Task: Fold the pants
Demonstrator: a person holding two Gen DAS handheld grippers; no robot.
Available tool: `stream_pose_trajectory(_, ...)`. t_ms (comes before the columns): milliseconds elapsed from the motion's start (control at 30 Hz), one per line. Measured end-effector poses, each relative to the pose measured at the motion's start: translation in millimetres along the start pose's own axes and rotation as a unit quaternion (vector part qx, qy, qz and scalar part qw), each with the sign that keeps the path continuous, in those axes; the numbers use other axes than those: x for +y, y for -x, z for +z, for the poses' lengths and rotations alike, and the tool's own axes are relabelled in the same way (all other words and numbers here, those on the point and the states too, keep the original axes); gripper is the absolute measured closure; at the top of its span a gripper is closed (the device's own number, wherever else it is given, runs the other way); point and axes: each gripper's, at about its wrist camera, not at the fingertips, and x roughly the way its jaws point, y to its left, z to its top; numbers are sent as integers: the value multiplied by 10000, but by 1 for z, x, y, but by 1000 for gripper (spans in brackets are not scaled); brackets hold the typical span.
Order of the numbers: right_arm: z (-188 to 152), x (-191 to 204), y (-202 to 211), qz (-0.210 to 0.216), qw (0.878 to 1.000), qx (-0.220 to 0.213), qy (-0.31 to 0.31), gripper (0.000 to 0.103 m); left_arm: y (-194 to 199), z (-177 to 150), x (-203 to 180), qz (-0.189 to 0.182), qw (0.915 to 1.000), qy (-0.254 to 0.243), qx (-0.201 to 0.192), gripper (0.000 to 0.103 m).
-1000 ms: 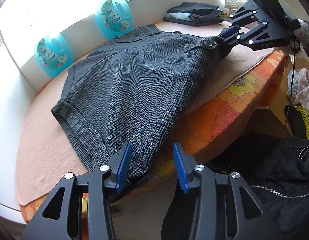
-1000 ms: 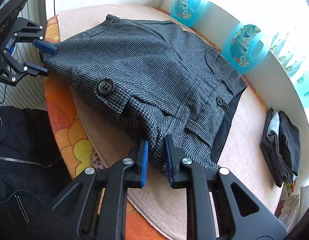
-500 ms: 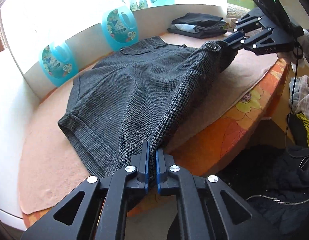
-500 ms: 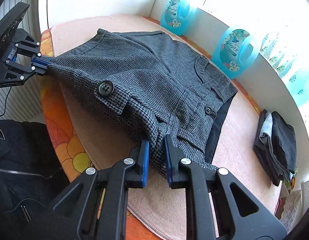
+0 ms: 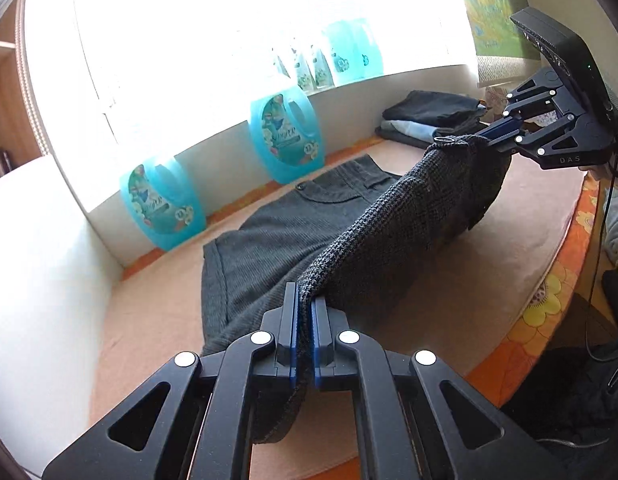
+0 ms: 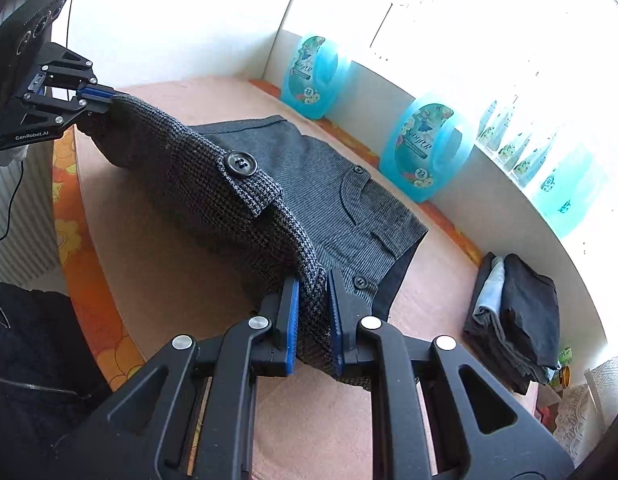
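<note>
The left gripper (image 5: pixel 305 308) has its blue pads pressed tight on the hem corner of the grey checked pants (image 5: pixel 397 216), and the near half of the garment hangs off the table in a sagging ridge between the two tools while the far half lies flat on the peach cloth (image 5: pixel 489 272). At the other end of that ridge the right gripper (image 6: pixel 313 292) pinches the waistband edge, its pads held a little apart by the thick fabric, just beyond the big black button (image 6: pixel 241 163). This looks like the first fold in progress: the near side is lifted to go over the far side. The next move probably calls for both tools to travel together toward the window wall, keeping the ridge taut, then lowering so edge meets edge before either lets go. The surface is a table under an orange flowered cover (image 5: pixel 549 304) topped by the cloth. Blue detergent bottles (image 6: pixel 423 152) line the white ledge below a bright window, and a stack of folded clothes (image 6: pixel 513 316) sits at the right end.
</note>
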Motion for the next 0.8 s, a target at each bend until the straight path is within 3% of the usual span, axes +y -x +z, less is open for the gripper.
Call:
stream_pose_trajectory(367,45,-34,-29,-267,9996,-125,50,90,-46,40,49,214,9995,-39,-227,99)
stream_pose_trajectory(800,90,-83,-93,-554,9984,-61,61,90,-121,83,91,418,9989,-183,-139,99)
